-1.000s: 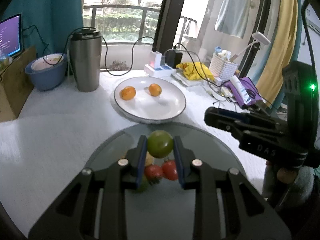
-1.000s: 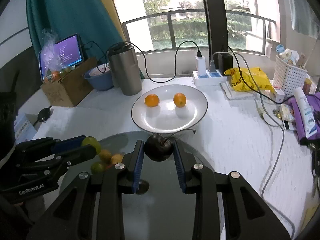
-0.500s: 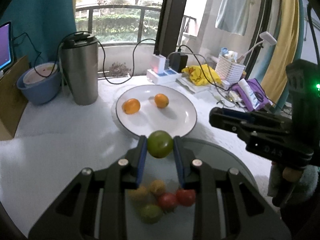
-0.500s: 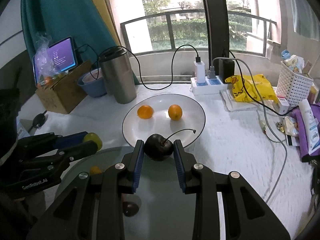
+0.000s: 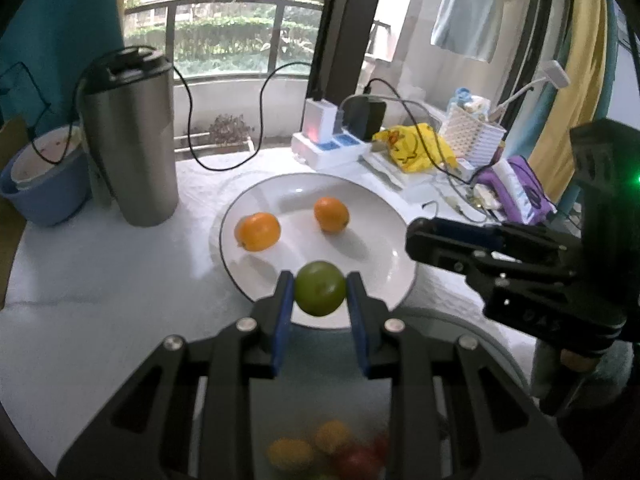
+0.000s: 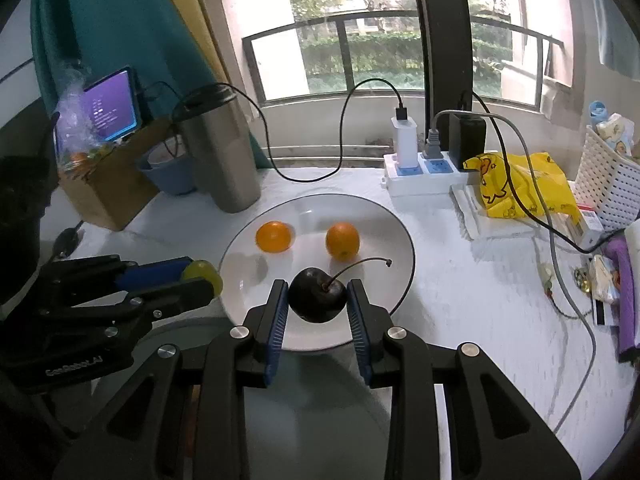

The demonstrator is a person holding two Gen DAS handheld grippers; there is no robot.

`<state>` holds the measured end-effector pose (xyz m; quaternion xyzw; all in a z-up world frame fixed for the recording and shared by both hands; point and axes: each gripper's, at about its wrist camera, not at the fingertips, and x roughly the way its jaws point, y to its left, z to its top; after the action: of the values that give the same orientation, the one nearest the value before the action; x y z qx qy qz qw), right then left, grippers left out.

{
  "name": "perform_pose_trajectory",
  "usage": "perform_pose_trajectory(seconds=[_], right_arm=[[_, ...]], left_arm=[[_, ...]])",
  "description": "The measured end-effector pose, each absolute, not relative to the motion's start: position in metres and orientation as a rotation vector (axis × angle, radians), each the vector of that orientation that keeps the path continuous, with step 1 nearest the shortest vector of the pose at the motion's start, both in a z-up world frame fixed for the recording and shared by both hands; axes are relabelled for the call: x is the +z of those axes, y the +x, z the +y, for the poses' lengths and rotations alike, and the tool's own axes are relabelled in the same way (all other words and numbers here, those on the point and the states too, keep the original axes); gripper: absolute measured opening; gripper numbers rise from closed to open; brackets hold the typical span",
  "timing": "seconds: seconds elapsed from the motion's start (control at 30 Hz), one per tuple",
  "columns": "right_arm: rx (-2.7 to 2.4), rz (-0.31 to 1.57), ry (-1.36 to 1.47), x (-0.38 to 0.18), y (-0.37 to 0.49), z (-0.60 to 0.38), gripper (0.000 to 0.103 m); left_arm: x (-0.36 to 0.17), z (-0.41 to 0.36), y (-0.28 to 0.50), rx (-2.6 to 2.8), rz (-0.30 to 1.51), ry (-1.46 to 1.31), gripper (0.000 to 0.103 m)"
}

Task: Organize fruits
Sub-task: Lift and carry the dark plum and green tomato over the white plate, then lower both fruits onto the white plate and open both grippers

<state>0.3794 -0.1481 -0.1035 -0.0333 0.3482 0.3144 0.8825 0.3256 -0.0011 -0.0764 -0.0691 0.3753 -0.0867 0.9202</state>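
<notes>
My left gripper [image 5: 320,290] is shut on a green fruit [image 5: 320,288] and holds it over the near rim of the white plate [image 5: 376,208]. My right gripper [image 6: 318,300] is shut on a dark cherry [image 6: 316,300] with a long stem, also over the plate's [image 6: 396,240] near rim. Two small oranges [image 5: 258,231] [image 5: 331,215] lie on the plate. Several small fruits [image 5: 332,448] stay on the glass disc [image 5: 488,356] below my left gripper. The left gripper with the green fruit [image 6: 202,274] also shows in the right wrist view.
A steel tumbler [image 5: 130,140] and a blue bowl [image 5: 44,184] stand left of the plate. A power strip [image 6: 420,178] with cables, a yellow bag [image 6: 516,184] and a white basket [image 6: 608,184] sit behind and right. A cardboard box [image 6: 108,184] with a screen is far left.
Both grippers have moved forward from over the glass disc to the plate's near rim, each still holding its fruit. The loose fruits fell back toward the lower edge of the left view.
</notes>
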Motion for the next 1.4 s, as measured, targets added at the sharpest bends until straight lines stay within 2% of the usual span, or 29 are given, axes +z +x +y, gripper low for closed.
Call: perform_pose_trajectory(seconds=[0.73, 0.93, 1.0, 1.4], right_arm=[[0.616, 0.801, -0.151, -0.149, 0.429, -0.114, 0.032], [0.588, 0.796, -0.162, -0.148, 0.428, -0.114, 0.033], [0.587, 0.792, -0.164, -0.146, 0.426, -0.114, 0.037], [0.578, 0.739, -0.135, -0.117, 0.393, -0.131, 0.038]], left_arm=[[-0.113, 0.02, 0.376, -0.168, 0.893, -0.2, 0.029], [-0.112, 0.02, 0.376, -0.14, 0.889, -0.185, 0.029], [-0.109, 0.02, 0.374, -0.124, 0.882, -0.178, 0.031], [-0.079, 0.025, 0.347, -0.095, 0.817, -0.177, 0.031]])
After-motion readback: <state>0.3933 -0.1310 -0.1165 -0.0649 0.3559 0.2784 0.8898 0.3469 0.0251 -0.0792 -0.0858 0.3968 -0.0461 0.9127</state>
